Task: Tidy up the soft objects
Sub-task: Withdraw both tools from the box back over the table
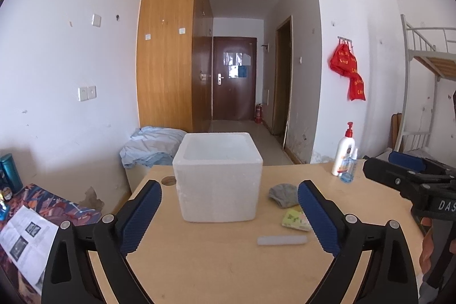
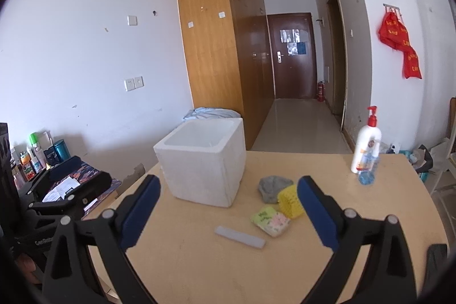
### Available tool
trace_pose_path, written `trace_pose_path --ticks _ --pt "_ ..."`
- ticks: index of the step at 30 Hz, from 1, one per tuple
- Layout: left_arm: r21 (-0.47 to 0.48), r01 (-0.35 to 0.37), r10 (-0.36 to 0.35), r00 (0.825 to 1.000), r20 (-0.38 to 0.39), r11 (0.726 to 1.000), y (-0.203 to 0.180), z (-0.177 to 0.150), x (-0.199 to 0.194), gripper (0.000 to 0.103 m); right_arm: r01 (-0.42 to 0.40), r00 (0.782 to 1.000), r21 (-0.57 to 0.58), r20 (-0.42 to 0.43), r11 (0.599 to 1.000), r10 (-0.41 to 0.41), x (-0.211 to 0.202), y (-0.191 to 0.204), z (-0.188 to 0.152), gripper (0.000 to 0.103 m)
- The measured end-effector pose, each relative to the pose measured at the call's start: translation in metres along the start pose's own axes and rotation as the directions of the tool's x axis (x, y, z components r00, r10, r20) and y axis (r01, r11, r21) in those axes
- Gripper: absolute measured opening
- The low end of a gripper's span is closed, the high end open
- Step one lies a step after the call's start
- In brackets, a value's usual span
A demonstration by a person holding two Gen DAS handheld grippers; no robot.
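Note:
A white foam box stands open-topped on the wooden table. To its right lie a grey cloth lump, a yellow mesh sponge, a yellow-green patterned pad and a pale grey strip. My left gripper is open and empty in front of the box. My right gripper is open and empty above the table before the soft things; it also shows at the right edge of the left wrist view.
A white pump bottle and a small blue bottle stand at the table's far right. A side surface with papers and bottles lies left. Bedding lies behind the table.

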State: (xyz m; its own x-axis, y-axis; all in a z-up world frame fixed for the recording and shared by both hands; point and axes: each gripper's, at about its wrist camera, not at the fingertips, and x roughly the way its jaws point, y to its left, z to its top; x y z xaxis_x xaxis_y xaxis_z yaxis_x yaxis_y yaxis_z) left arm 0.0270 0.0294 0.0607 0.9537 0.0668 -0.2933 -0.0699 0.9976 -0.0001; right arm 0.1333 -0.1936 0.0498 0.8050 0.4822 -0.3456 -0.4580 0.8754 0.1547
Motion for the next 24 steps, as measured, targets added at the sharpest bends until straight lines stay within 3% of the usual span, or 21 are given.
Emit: trace_pose_path --ticks 11,24 --pt "0.014 0.009 -0.009 1.000 0.025 1.000 -0.013 -0.018 -0.040 0.103 0.009 1.000 -0.001 0.003 1.000 -0.009 -0.035 -0.001 -0.029 0.099" --pt "0.012 0.060 -0.060 0.998 0.001 0.998 -0.020 -0.021 -0.037 0.103 0.029 1.000 0.015 0.003 0.999 -0.029 -0.046 -0.006 -0.038 0.099"
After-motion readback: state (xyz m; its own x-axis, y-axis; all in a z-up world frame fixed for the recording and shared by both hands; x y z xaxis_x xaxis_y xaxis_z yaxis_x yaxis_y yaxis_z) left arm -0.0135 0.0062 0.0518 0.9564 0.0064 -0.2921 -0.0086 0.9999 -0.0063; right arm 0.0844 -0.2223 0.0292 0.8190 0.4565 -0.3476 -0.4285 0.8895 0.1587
